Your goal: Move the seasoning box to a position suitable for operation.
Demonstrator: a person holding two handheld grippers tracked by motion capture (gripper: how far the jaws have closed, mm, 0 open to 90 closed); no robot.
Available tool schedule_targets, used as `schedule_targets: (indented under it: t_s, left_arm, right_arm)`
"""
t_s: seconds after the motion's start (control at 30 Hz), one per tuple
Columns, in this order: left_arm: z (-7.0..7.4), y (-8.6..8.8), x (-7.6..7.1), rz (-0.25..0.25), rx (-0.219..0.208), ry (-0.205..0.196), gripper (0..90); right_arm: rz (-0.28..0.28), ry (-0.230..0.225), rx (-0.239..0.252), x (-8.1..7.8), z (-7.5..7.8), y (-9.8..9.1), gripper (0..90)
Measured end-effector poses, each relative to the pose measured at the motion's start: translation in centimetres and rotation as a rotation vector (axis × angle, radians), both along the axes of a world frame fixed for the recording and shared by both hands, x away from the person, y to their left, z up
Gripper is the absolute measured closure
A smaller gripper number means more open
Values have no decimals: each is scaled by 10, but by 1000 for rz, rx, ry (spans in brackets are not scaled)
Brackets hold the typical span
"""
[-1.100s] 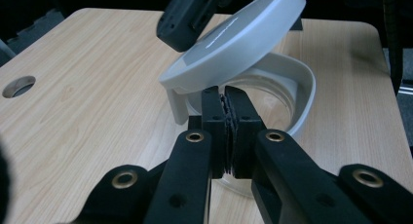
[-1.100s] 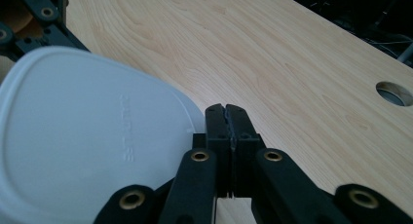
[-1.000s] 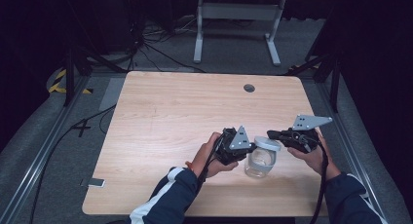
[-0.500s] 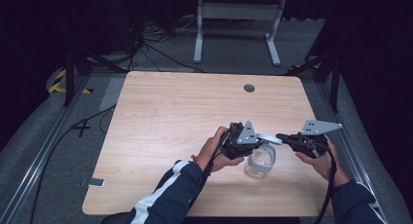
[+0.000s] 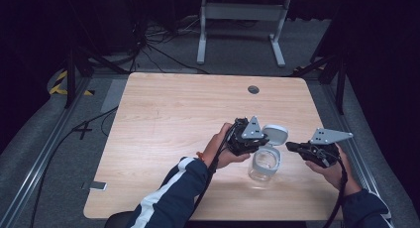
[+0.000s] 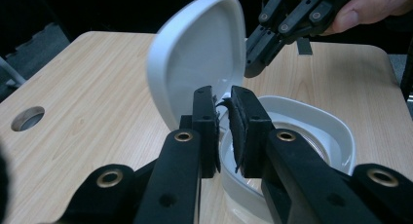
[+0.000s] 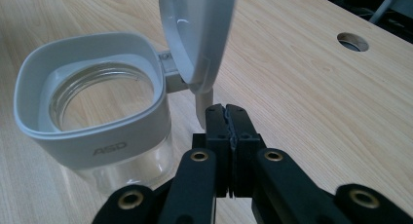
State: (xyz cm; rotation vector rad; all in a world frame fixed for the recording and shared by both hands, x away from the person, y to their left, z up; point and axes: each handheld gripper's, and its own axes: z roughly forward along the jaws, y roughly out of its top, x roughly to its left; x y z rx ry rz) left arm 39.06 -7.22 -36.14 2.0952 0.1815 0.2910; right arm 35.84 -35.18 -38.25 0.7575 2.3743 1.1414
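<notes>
A clear glass jar [image 5: 264, 167] with a white square collar [image 7: 92, 131] stands near the table's front right. Its hinged white lid [image 6: 197, 53] stands open and upright. My left gripper [image 6: 223, 101] is shut on the collar at the hinge side, below the lid; in the high view the left gripper [image 5: 247, 138] sits just left of the jar. My right gripper [image 7: 227, 109] is shut with nothing between its jaws. Its tips sit just below the lid's tab [image 7: 204, 104]. From above, the right gripper [image 5: 293, 146] is to the right of the jar.
The wooden table [image 5: 178, 114] has a round cable hole [image 5: 253, 89] at the back right. A small flat device [image 5: 97, 186] lies at the front left edge. A white stand [image 5: 237, 20] rises behind the table.
The lid has swung up to stand open. My left gripper shifted slightly right and up at the jar. My right gripper drew back to the right.
</notes>
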Motion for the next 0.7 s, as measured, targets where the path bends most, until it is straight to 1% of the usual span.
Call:
schedule_targets:
  t_s: [0.13,0.17,0.2,0.27,0.3,0.37,0.4,0.47,0.5,0.53,0.6,0.67,0.7]
  left_arm:
    - [-1,0,2,-3,2,2,804]
    - [-1,0,2,-5,-1,10,804]
    - [-2,0,2,-9,-3,3,804]
    - [-2,2,3,-12,-3,12,804]
    - [-2,4,2,-10,1,-3,804]
    - [-2,8,-1,7,5,-18,800]
    - [-3,11,-4,11,-1,-22,801]
    - [-4,14,-7,21,5,-41,801]
    - [-4,17,-9,26,7,-47,799]
    - [-4,20,-10,32,-2,-51,799]
    - [-3,27,-12,36,-5,-46,799]
    - [-2,35,-12,47,12,-55,792]
    - [-1,38,-12,53,17,-72,788]
  right_arm:
    - [-4,4,0,-1,-1,-2,891]
    - [-5,2,-7,-1,-2,-2,891]
    - [-3,4,-9,-1,-2,-3,891]
    - [-5,6,-5,-1,-2,-3,891]
    - [-8,8,-3,-1,-2,-3,890]
    - [-12,8,2,0,-3,-3,890]
    - [-9,13,-1,0,-4,-3,890]
    - [-11,11,-7,-1,-5,-2,890]
    - [-8,12,-10,-2,-5,-2,889]
    - [-6,15,-9,-2,-4,-2,889]
    - [-3,15,-8,-3,-4,-2,889]
    - [-3,12,-11,-3,-5,-2,887]
    - [-1,10,-10,-2,-5,-2,886]
